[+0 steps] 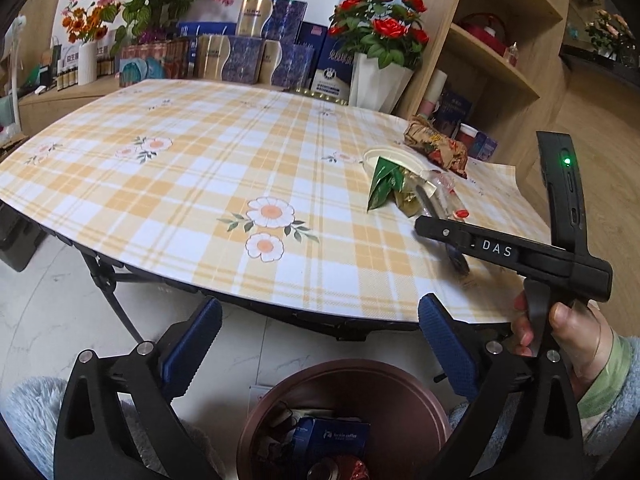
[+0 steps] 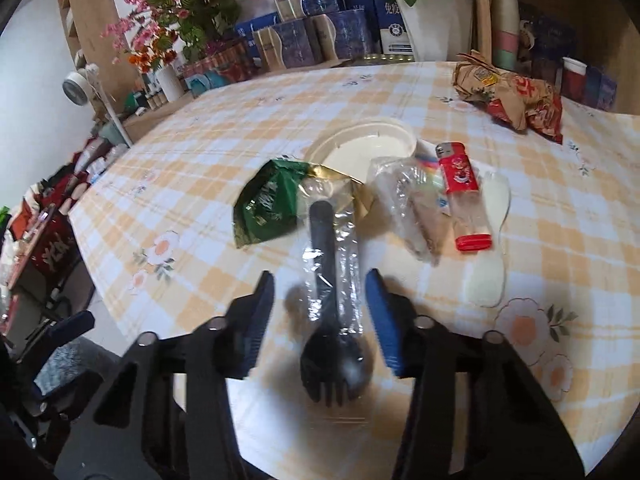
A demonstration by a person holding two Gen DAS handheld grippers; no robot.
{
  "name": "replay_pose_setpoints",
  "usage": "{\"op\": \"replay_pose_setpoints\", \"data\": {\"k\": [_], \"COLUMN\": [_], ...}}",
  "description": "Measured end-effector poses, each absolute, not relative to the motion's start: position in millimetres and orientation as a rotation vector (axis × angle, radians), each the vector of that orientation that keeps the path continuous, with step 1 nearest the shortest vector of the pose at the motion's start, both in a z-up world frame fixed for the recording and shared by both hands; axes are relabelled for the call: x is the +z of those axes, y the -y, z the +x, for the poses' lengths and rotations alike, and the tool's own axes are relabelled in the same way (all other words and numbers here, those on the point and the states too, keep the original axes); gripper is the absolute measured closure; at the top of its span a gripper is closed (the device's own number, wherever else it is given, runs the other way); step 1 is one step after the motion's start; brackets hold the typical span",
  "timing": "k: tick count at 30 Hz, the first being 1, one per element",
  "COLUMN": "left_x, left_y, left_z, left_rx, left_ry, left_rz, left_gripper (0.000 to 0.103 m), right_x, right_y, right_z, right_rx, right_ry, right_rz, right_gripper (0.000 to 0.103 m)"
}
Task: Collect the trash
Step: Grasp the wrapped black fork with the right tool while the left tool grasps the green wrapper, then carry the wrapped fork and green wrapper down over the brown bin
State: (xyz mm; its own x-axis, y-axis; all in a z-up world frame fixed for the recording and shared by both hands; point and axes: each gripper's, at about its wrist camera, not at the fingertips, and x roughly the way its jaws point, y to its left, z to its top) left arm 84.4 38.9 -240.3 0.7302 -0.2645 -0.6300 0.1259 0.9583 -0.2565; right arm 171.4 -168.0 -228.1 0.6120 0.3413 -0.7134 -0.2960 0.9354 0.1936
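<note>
Two fisheye views, one per gripper. Left wrist view: the left gripper [image 1: 320, 344] hangs with its ribbed blue pads [image 1: 192, 350] spread wide and nothing between them, above a round brown bin [image 1: 420, 396] on the pale marble-patterned floor. Inside the bin lie a dark blue carton [image 1: 332, 438] and crumpled scraps. Beyond it stands a table [image 1: 200, 184] under a smooth yellow-and-white checked cloth printed with daisies. At the table's right edge, the right gripper [image 1: 436, 229], a black bar-shaped tool gripped by a hand [image 1: 568, 336] in a fluffy sleeve, reaches over a small heap of litter.

Right wrist view: the right gripper [image 2: 320, 320] has partly narrowed jaws flanking a black plastic fork [image 2: 326, 312] sealed in a glossy clear wrapper; the pads stand just beside the wrapper without visibly pressing it. Farther along the cloth lie a crinkled green foil packet [image 2: 268, 204], a shallow round white lid [image 2: 364, 144], a crumpled transparent bag [image 2: 404, 200], a red-capped clear lighter [image 2: 464, 196], a flat white spoon-shaped piece [image 2: 490, 240], and, near the far right corner, a wadded brown paper bag [image 2: 508, 92].
</note>
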Motion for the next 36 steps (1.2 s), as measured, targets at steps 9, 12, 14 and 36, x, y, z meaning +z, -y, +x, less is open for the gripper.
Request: {"op": "replay_pose_setpoints", "data": {"k": [9,12,14,36], "left_x": [-244,-239,-233,-225], "left_y": [-37,-36,-30,47], "left_z": [87,92,102,239], "left_rx": [-0.213,-0.256,-0.293,-0.459], "left_ry": [-0.748,-0.769,-0.786,-0.861], "left_rz": [-0.200,-0.223,-0.213,0.055], "left_gripper": [0.006,0.006,0.006,0.031], "right_x": [-220,-213,-205,-215], "right_y": [210,220,217,269], "right_z": [138,128,122,132], "right_rx": [0.347,0.336,0.320,0.227], "right_ry": [-0.771,-0.745,-0.702,-0.669], "right_rz": [0.252,0.284,0.227,0.292], "right_gripper": [0.087,0.087,0.087,0.087]}}
